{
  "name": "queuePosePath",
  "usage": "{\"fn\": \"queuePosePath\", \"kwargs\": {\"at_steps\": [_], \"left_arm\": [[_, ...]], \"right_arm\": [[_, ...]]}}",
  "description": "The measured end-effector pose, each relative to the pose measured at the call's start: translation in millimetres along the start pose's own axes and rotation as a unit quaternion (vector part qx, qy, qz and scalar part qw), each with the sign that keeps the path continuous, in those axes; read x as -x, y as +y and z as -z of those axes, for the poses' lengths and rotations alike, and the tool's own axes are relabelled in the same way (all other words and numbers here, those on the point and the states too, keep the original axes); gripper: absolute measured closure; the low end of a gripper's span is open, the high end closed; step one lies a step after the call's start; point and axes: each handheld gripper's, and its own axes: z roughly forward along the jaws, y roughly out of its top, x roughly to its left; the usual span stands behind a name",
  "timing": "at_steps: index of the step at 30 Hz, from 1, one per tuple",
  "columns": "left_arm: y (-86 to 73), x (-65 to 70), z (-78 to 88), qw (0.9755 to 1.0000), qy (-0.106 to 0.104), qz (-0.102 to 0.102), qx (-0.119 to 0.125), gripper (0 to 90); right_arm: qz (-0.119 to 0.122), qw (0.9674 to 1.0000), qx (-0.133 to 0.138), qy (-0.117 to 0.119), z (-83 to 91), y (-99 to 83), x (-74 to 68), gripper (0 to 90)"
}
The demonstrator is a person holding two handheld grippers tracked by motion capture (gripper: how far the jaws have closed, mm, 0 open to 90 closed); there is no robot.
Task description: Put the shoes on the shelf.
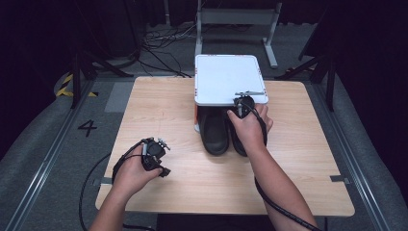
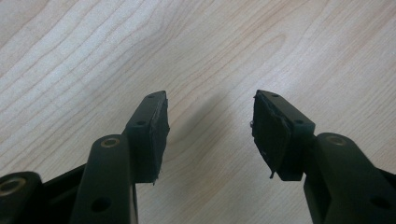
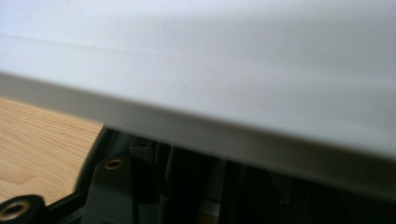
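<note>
Nearest the person, well short of the white box lid [image 1: 226, 79], the left gripper [image 1: 161, 156] rests over bare table [image 1: 163, 96] with its jaws spread and nothing between them. Farther on, two black shoes [image 1: 215, 132] lie side by side with their toes under the lid's near edge, heels toward the person. The right gripper [image 1: 243, 105] sits at that near edge, over the right shoe; its jaws are hidden beneath the lid, so I cannot tell their state. Judging from this, the shoes seem only partly boxed, and the lid is not yet closed over them.
</note>
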Motion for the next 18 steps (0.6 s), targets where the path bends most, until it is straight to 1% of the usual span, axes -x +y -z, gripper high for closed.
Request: {"fn": "queuePosePath", "kwargs": {"at_steps": [2, 4, 6, 7, 9, 10, 13, 15, 17, 18], "left_arm": [[1.0, 1.0, -0.3, 1.0000, -0.002, 0.001, 0.002, 46.6], [2.7, 1.3, 0.6, 1.0000, 0.000, -0.002, 0.004, 46.3], [4.2, 2.7, 1.0, 1.0000, 0.001, 0.001, 0.008, 45.8], [5.4, 3.2, 1.3, 1.0000, 0.001, -0.003, 0.009, 45.6], [8.4, 6.5, 1.0, 0.9999, 0.001, -0.005, 0.011, 45.5], [10.0, 7.8, 1.0, 0.9999, 0.003, -0.010, 0.011, 45.5], [14.5, 13.3, 0.2, 0.9998, 0.004, -0.014, 0.014, 46.1], [18.4, 16.2, -0.4, 0.9996, 0.004, -0.023, 0.018, 46.5], [19.3, 17.7, -0.8, 0.9996, 0.005, -0.023, 0.018, 46.9], [21.4, 19.9, -1.6, 0.9995, 0.004, -0.023, 0.021, 46.9]], "right_arm": [[0.003, 1.0000, 0.002, 0.004, 7.2, -1.6, 1.6, 44.4], [0.009, 0.9999, 0.002, 0.014, 15.4, -4.2, 2.2, 43.4], [0.007, 0.9995, 0.001, 0.031, 25.1, -8.1, 4.1, 42.6], [0.007, 0.9994, 0.001, 0.035, 28.6, -9.5, 4.9, 42.6], [0.013, 0.9992, 0.002, 0.038, 39.5, -14.5, 8.2, 42.5], [0.015, 0.9990, 0.001, 0.042, 44.4, -17.4, 9.9, 42.6], [0.025, 0.9986, -0.006, 0.047, 57.9, -27.1, 14.8, 42.8], [0.031, 0.9981, -0.014, 0.051, 68.1, -35.8, 18.6, 43.3], [0.033, 0.9978, -0.019, 0.054, 75.3, -42.4, 21.8, 43.9], [0.033, 0.9978, -0.019, 0.054, 75.3, -42.4, 21.8, 43.9]]}}
